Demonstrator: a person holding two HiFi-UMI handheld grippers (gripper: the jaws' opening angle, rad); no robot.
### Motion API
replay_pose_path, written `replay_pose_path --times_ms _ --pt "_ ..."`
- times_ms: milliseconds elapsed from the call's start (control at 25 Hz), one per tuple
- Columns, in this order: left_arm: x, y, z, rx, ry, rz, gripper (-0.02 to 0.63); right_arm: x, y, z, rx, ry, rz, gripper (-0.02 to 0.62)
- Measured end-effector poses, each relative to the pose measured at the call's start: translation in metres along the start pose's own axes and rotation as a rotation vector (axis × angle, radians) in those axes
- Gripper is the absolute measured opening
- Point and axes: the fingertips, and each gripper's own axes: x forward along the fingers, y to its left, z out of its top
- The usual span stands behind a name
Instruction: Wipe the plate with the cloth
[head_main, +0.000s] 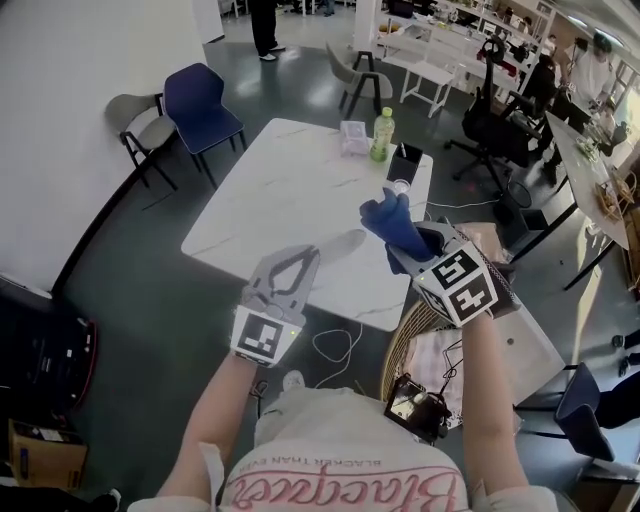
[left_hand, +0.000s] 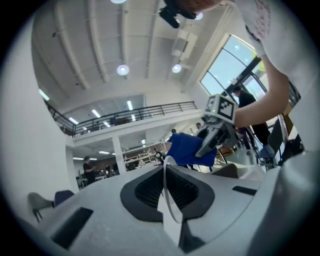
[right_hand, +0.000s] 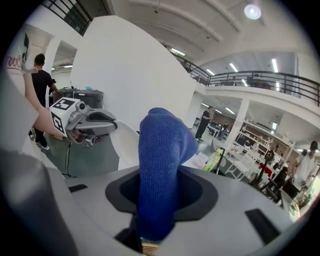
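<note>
Left tool (head_main: 300, 262) clamped on plate (left_hand: 168, 225), rim (left_hand: 168, 159) plain in its view, right tool (head_main: 408, 250) gripping cloth (right_hand: 160, 170)

Head camera high, facing steeply down on desk (head_main: 290, 190). Each gripper camera close behind own jaws. Left gripper (right_hand: 107, 121) shows in right gripper view, right gripper (left_hand: 204, 149) in left gripper view.

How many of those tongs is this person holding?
2. The left tongs, low in the middle of the head view, grip the white plate by its rim. The right tongs, just beside them on the right, grip the blue cloth. No others show.
</note>
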Motion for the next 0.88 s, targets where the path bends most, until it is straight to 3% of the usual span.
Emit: replay_pose_path --times_ms 240,440,720,880 --pt "-0.001 0.032 -0.001 -0.329 -0.036 0.09 0.015 -0.024 0.016 0.019 0.12 -0.146 -0.023 0.136" --pt "-0.003 0.045 0.005 -0.526 -0.076 0.139 0.015 -0.035 0.018 0.02 0.23 -0.218 -0.075 0.135" --pt "-0.003 0.054 0.005 -0.632 -0.089 0.204 0.015 -0.038 0.012 0.016 0.351 -0.265 -0.117 0.135" --pt "-0.002 0.049 0.006 -0.658 -0.093 0.21 0.015 -0.038 0.015 0.01 0.353 -0.254 -0.127 0.133"
